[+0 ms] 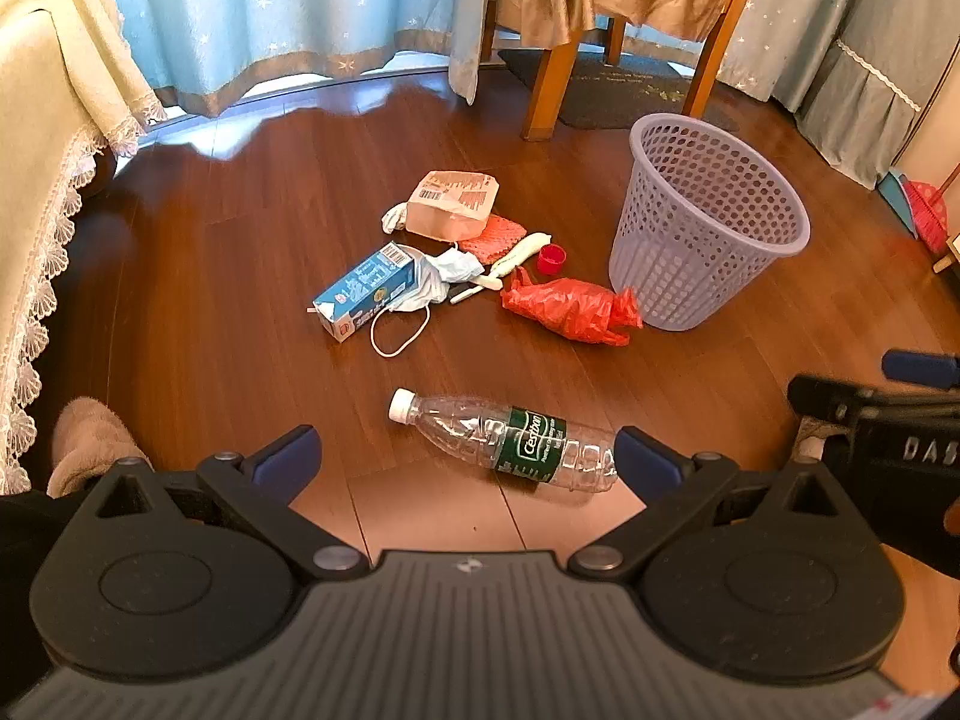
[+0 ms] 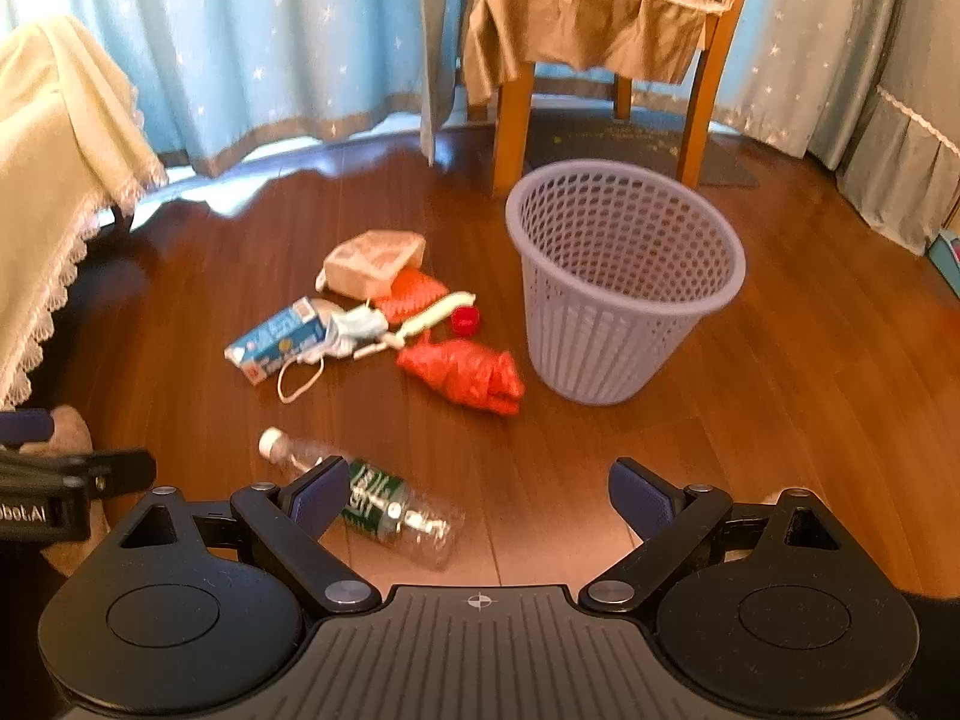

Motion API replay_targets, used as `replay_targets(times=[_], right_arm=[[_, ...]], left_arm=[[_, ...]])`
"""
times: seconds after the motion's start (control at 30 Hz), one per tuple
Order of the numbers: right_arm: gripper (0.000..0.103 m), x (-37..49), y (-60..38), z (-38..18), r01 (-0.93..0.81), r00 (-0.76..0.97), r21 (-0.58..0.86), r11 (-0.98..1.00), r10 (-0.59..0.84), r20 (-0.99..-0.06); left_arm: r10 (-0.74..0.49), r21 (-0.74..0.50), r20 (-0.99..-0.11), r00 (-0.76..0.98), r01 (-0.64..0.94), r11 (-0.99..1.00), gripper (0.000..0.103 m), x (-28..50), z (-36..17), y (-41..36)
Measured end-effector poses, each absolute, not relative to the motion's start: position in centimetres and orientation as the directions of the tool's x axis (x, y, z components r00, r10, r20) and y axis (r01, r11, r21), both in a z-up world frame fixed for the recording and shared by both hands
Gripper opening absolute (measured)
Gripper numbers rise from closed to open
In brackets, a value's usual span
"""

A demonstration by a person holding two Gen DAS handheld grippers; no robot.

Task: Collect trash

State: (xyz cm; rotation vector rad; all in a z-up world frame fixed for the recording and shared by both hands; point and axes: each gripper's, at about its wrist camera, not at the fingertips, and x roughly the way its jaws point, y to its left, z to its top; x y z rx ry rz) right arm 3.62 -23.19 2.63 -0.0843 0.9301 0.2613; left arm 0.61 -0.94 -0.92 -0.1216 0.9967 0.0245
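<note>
Wooden floor (image 1: 180,276), dark reddish planks, trash scattered mid-room. Far left: cream lace-edged cloth (image 1: 54,138) draped over furniture, a fuzzy tan slipper (image 1: 90,444) at its foot. Behind, pale blue star-print curtains (image 1: 270,12).

Left gripper (image 1: 468,462) held low over the floor, jaws spread wide, nothing between them. Clear plastic bottle (image 1: 504,441), green label, white cap pointing left, lies on its side just ahead of the blue fingertips (image 1: 288,456), its base near the right-side tip; touching or not, cannot tell.

Further back, the pile: blue milk carton (image 1: 366,291) on its side, a crumpled face mask (image 1: 438,282) against its open end, ear loop trailing on the floor. Behind that a tan paper bag (image 1: 453,204), an orange mesh piece (image 1: 492,237) just beside it, a white tube-like item (image 1: 519,255), a small red cap (image 1: 552,258). Crumpled red plastic bag (image 1: 570,309) sits right of the pile, touching or nearly touching the base of the lavender perforated wastebasket (image 1: 708,222), upright, looks empty.

Wooden chair (image 2: 600,30) with tan cover stands behind the basket on a dark mat (image 2: 630,144).

Right gripper (image 2: 477,501), jaws also wide apart, holding nothing; from its camera the bottle lies under its left-side finger, basket ahead right. Red broom (image 1: 927,210) at far right edge.
</note>
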Motion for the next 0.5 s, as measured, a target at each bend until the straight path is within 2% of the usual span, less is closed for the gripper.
replay_targets(times=[0.27, 0.5], right_arm=[[0.091, 4.3, -24.2, 3.8, -0.262, 0.585, 0.049, 0.964, 0.198, -0.786], [0.091, 6.2, -25.3, 4.5, -0.298, 0.606, 0.016, 0.954, 0.202, -0.769]], left_arm=[[-0.062, -0.115, -0.835, 0.547, -0.063, 0.991, 0.102, 1.1, -0.4, -0.7], [-0.064, -0.064, -0.815, 0.576, 0.021, 0.998, 0.102, 2.7, 0.4, -0.7]])
